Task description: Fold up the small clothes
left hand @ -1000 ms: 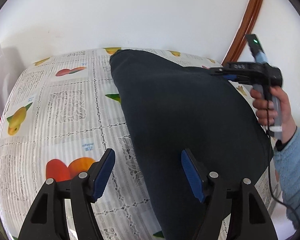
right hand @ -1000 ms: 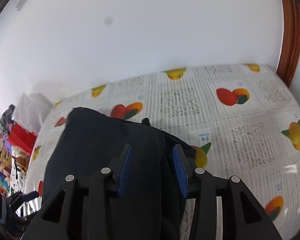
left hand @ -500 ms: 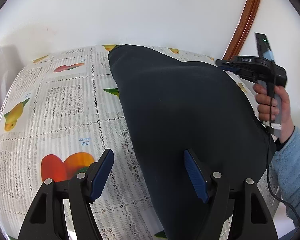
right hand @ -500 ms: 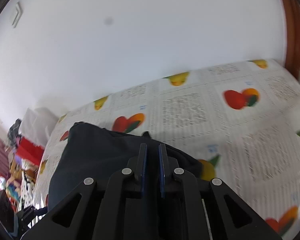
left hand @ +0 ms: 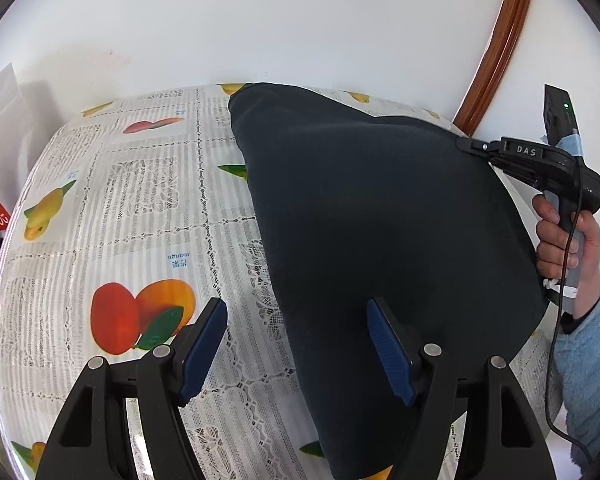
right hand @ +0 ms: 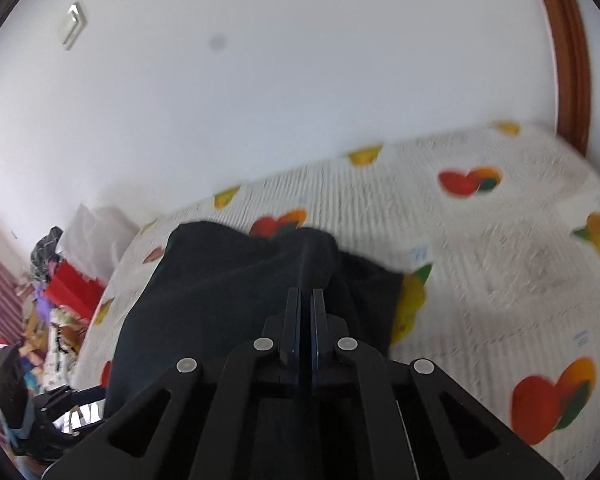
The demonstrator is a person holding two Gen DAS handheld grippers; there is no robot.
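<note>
- Garment point(left hand: 380, 208): dark navy, on table point(left hand: 112, 208), pinched at right edge by right gripper point(left hand: 466, 145); jaws clenched on a raised fold of cloth, seen in right wrist view peaking just ahead of the tips point(right hand: 305, 300).
- Left gripper point(left hand: 296, 348): released, wide, holding nothing; right pad over near cloth edge, left pad over bare tablecloth, so the garment's near-left border runs between the fingers.
- Key relation: cloth lies ahead of and rightward from left gripper, long axis running from near edge away to far corner by the wall; right gripper at far right side, left one nearer the close hem.
- Judgement: next fold likely turns on carrying the pinched right edge across toward the left; left gripper well placed to pin or grab the near hem.
- Material: soft, thick, matte knit, smooth on top, bunching where lifted; limp, will sag.
- Tablecloth: glossy plastic, lace print with fruit pictures; slippery, cloth may slide.
- Hand point(left hand: 568, 240) in pale blue fleece sleeve point(left hand: 588, 360) on the right grip.
</note>
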